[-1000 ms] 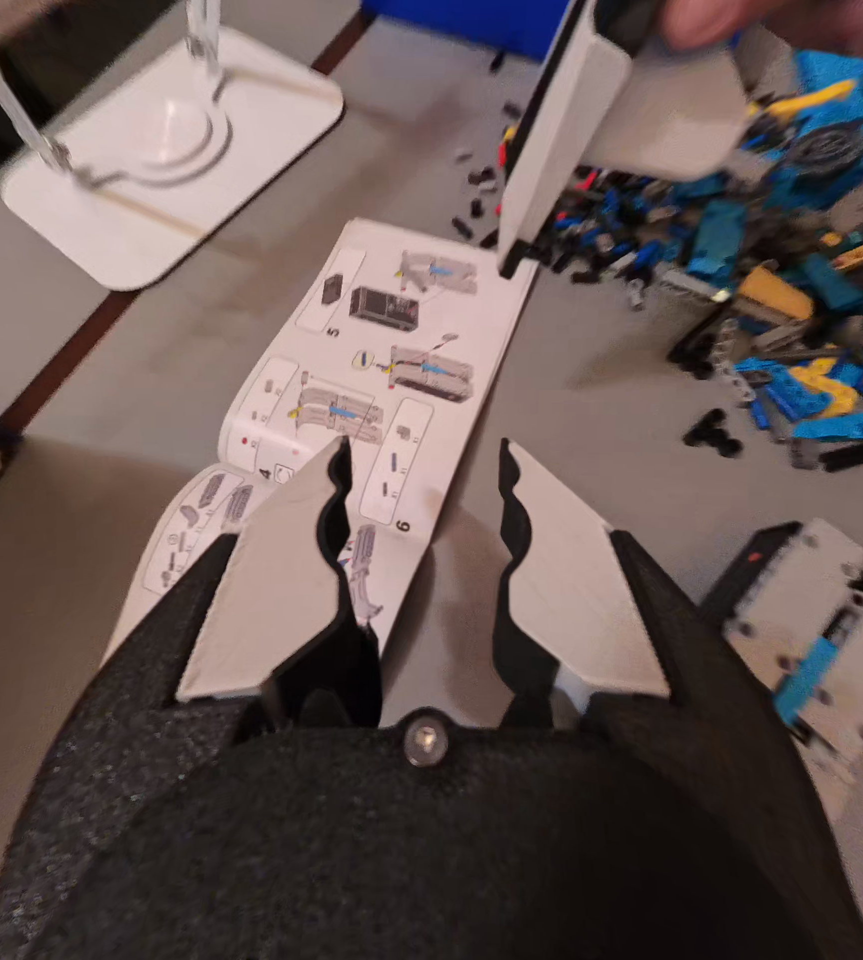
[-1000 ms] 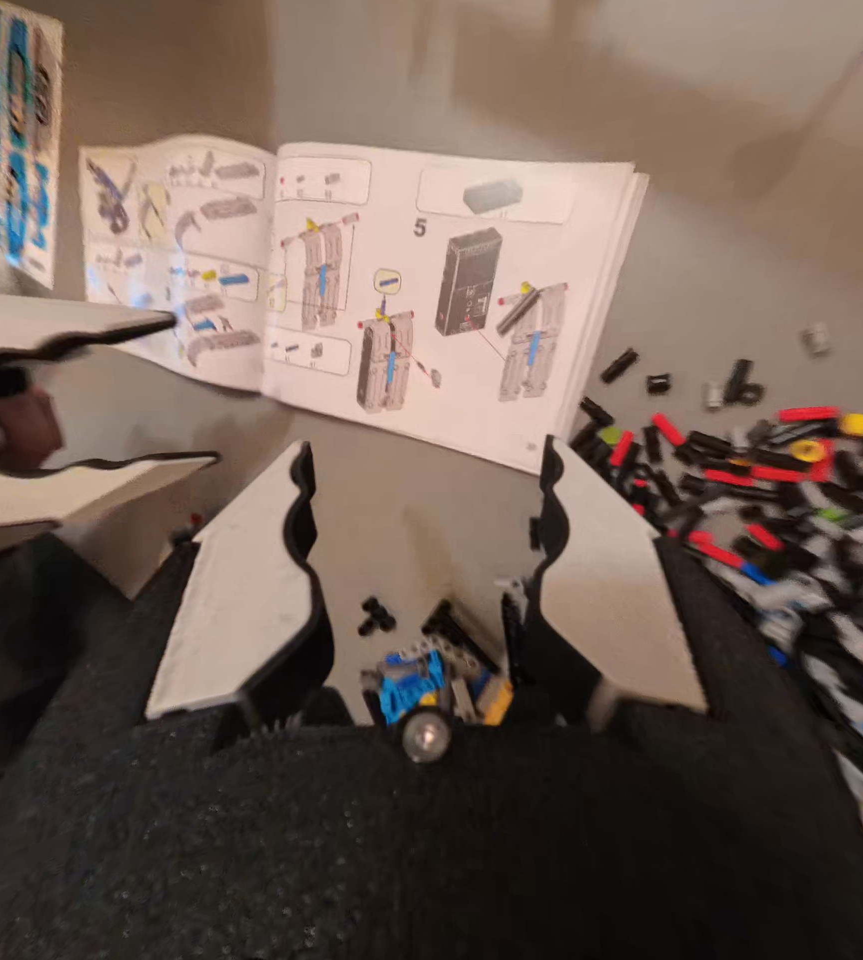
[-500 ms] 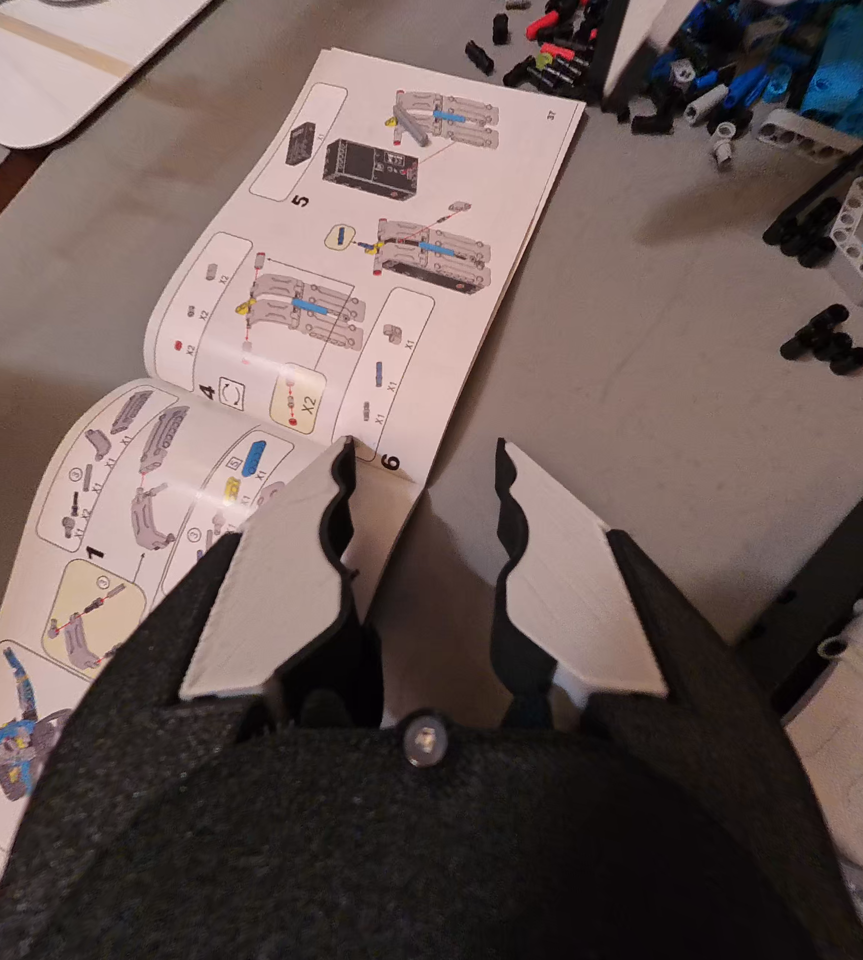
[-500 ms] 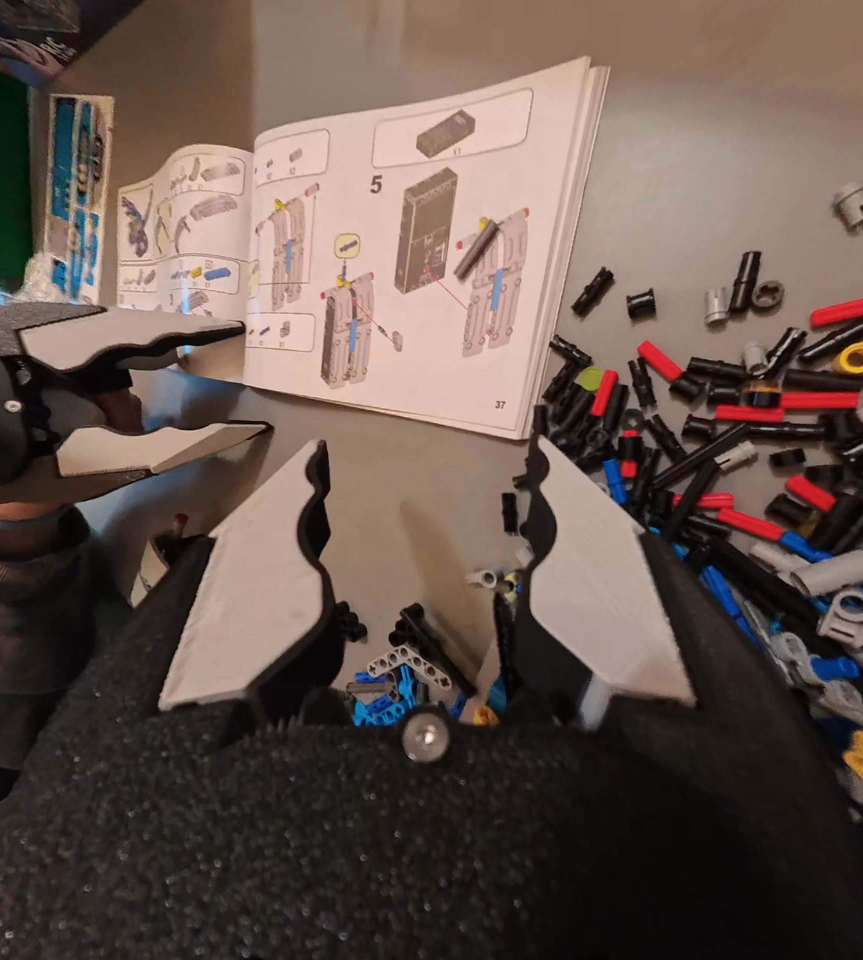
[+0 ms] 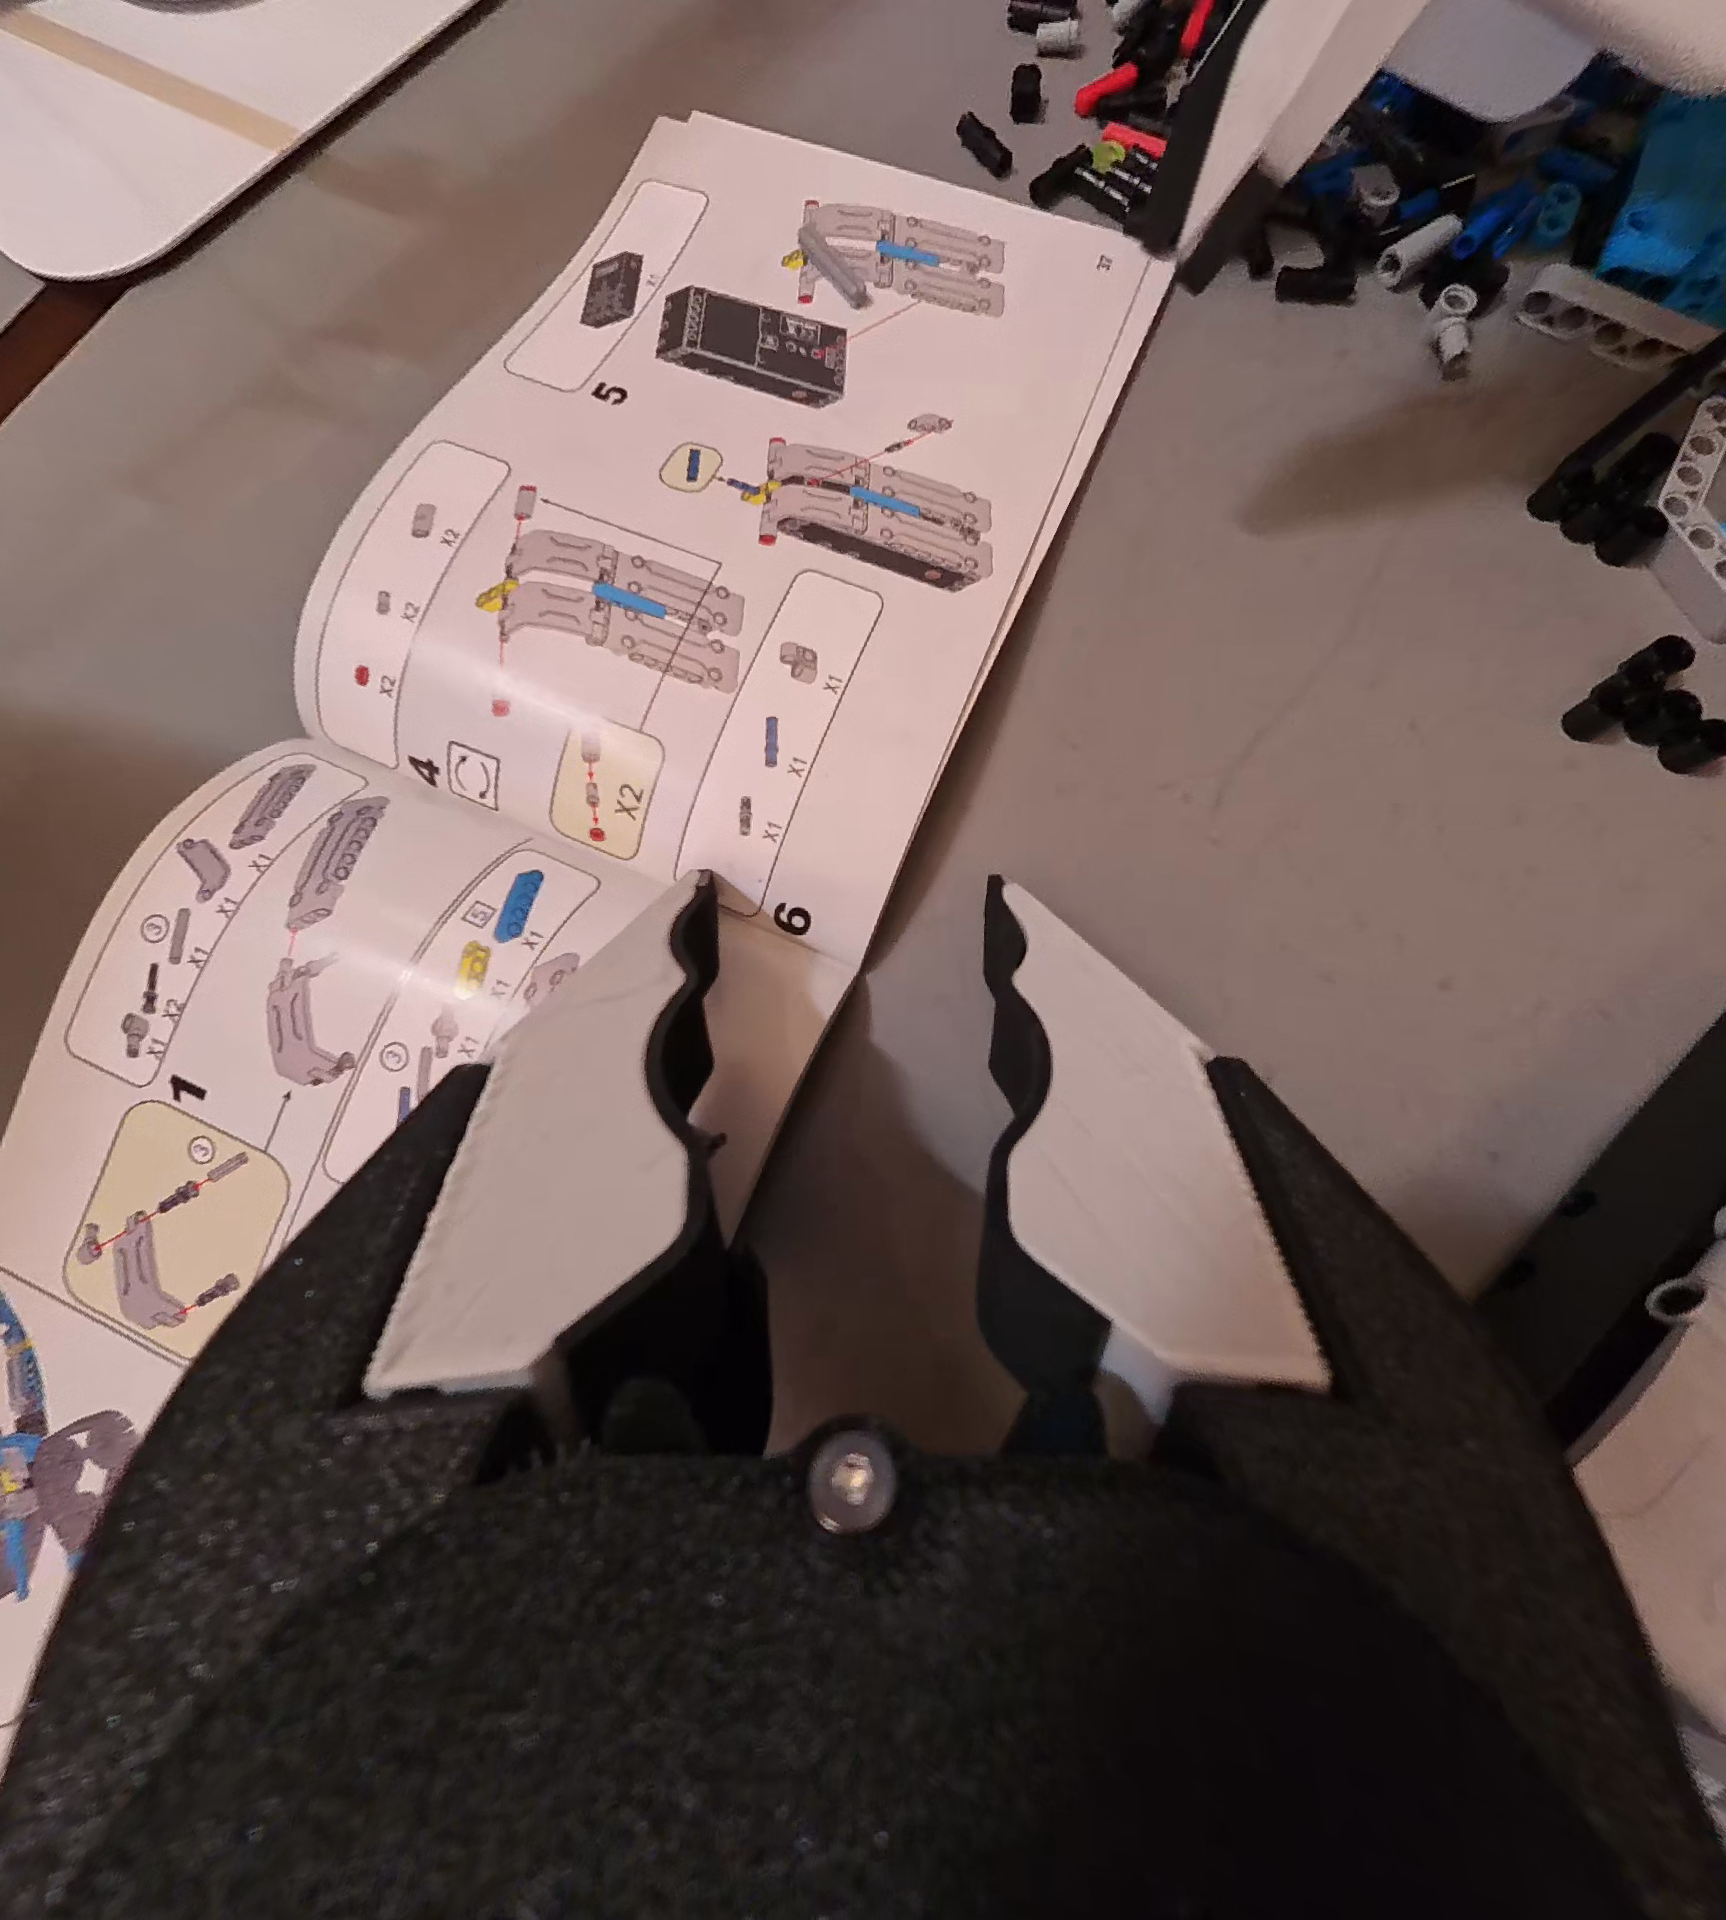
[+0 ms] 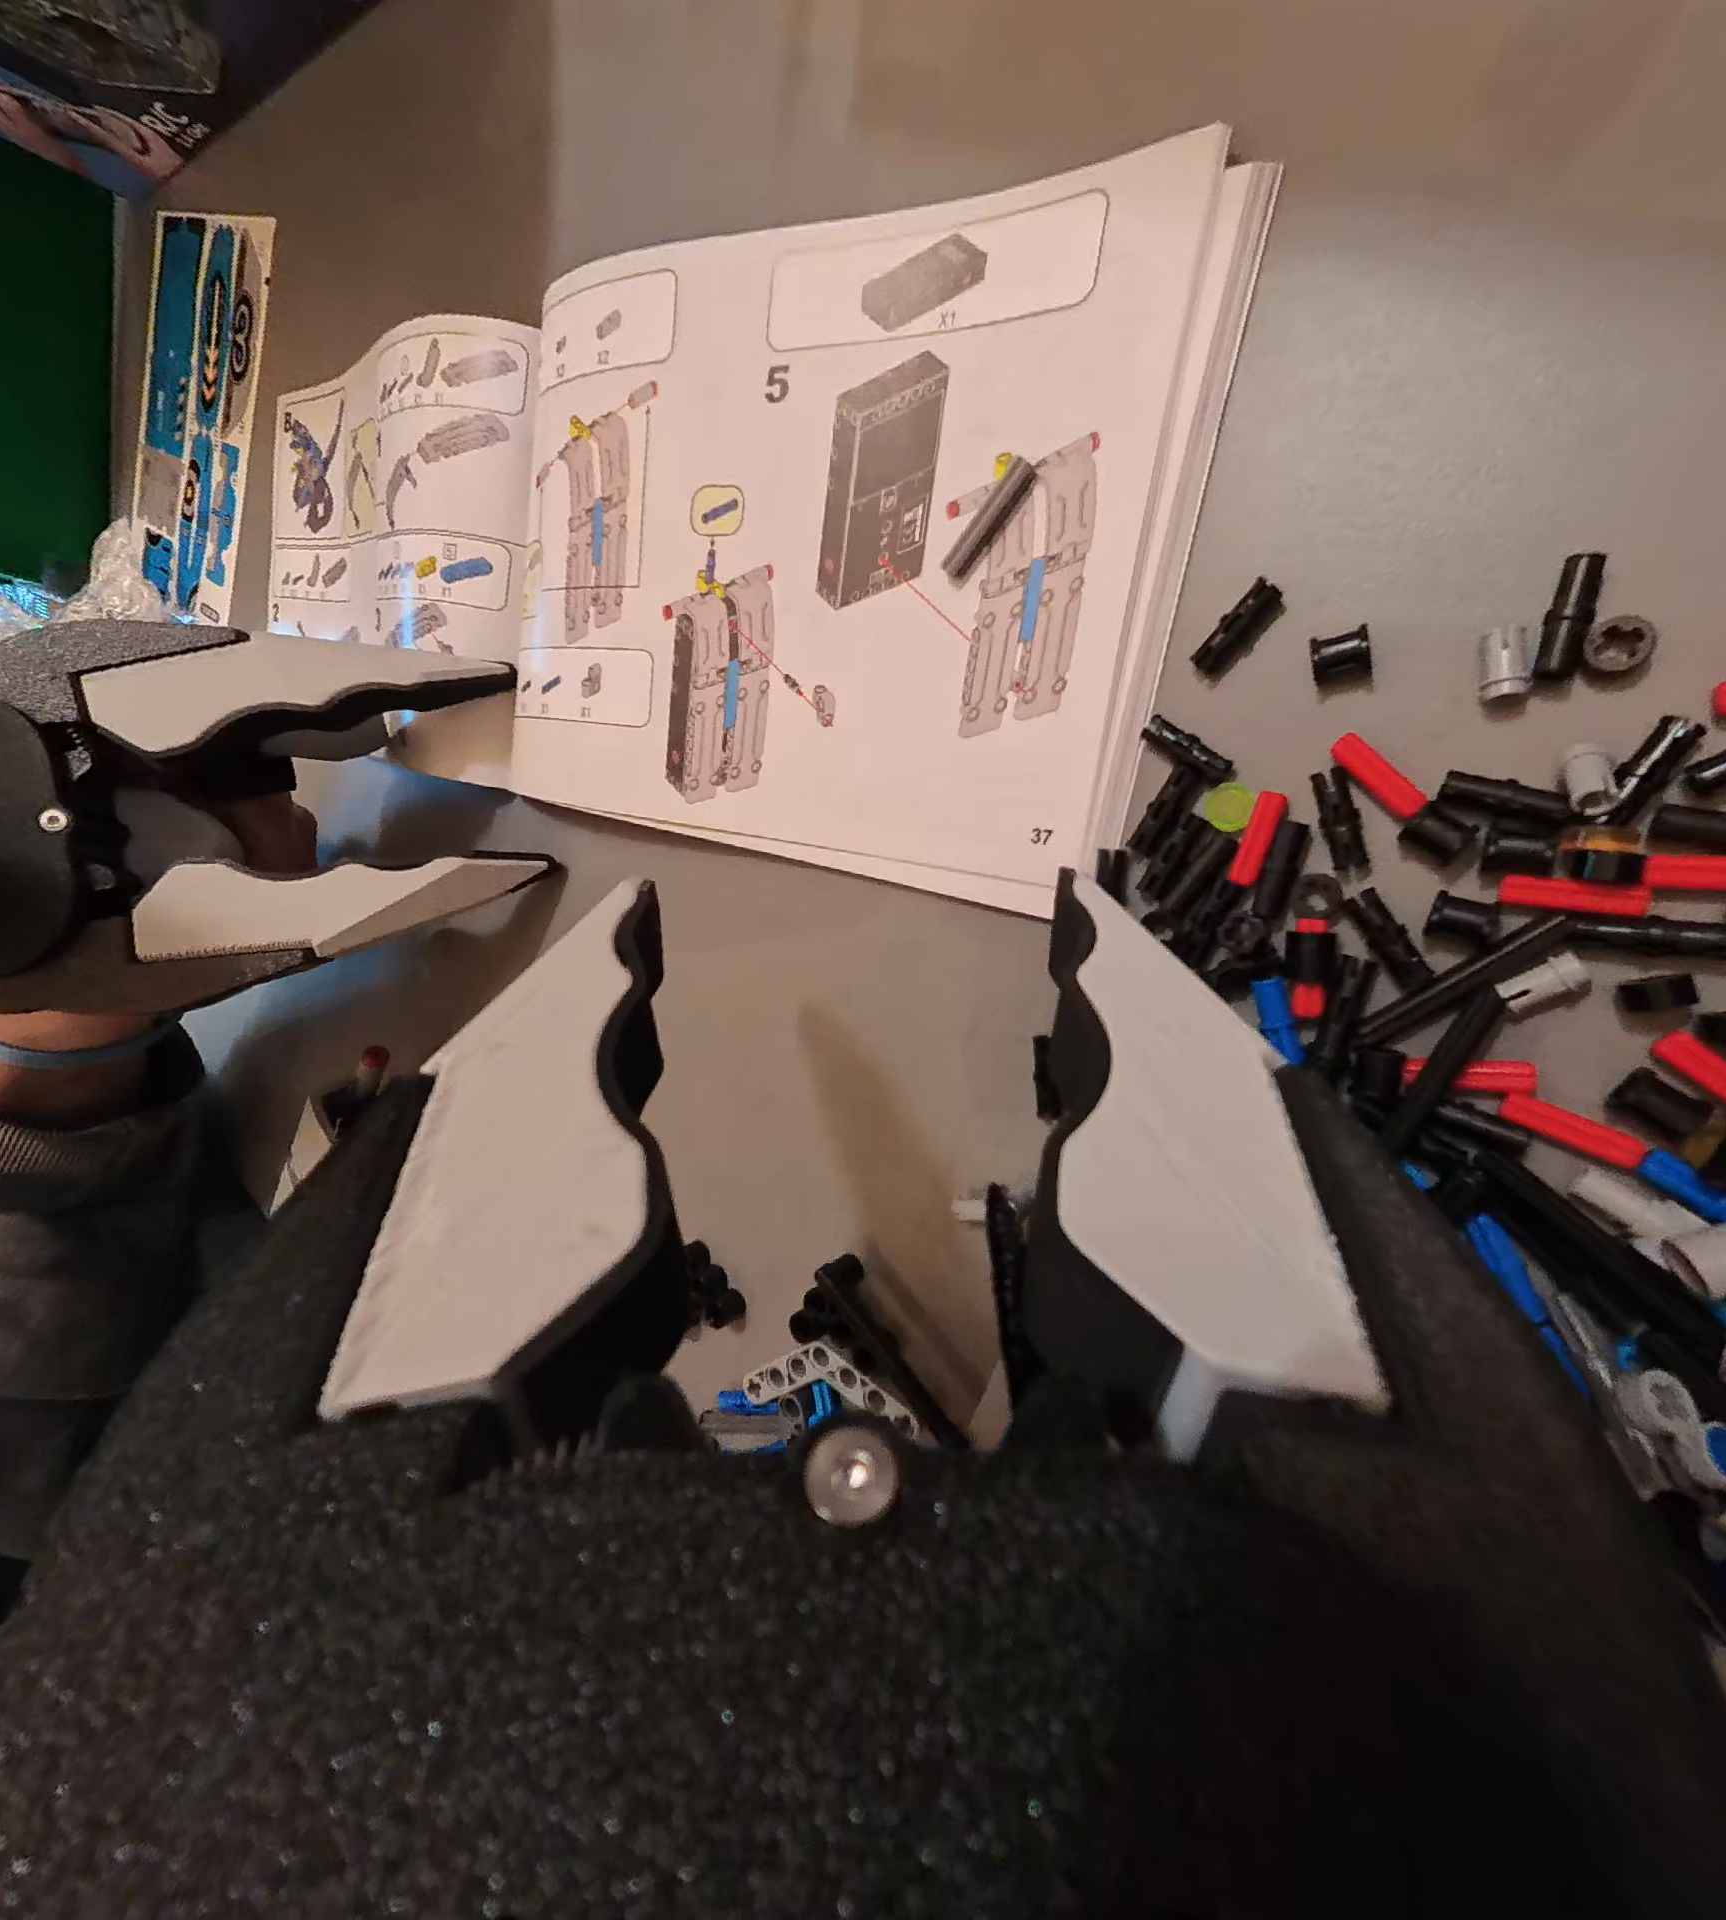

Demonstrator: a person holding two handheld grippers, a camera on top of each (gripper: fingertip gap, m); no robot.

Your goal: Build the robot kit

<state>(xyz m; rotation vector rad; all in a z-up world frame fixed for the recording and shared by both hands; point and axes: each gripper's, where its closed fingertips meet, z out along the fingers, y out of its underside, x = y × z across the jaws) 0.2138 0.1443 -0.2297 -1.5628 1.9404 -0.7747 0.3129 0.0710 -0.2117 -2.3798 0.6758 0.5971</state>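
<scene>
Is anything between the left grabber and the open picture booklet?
Nothing visible. The left gripper is open right at the open white paper instruction booklet on the grey table, one white finger over the page's near edge. The loose plastic building pieces lie off to the side.

The left claw (image 5: 843, 883) has pale grey fingers edged in black, set in a speckled black body; the right claw (image 6: 854, 883) is coloured the same. The table (image 5: 1306, 727) is a dull grey-brown. The open booklet (image 5: 734, 582) has white pages with grey, black, blue and yellow drawings, red dots and pale yellow boxes. The loose building pieces (image 6: 1524, 883) are mostly black and red, with blue, grey, some yellow and one lime-green round piece. A sheet (image 6: 199, 405) at the far left is white, patterned in blue and black. Behind it lies a green surface (image 6: 2, 343). The sleeve (image 6: 38, 1226) is grey.
</scene>
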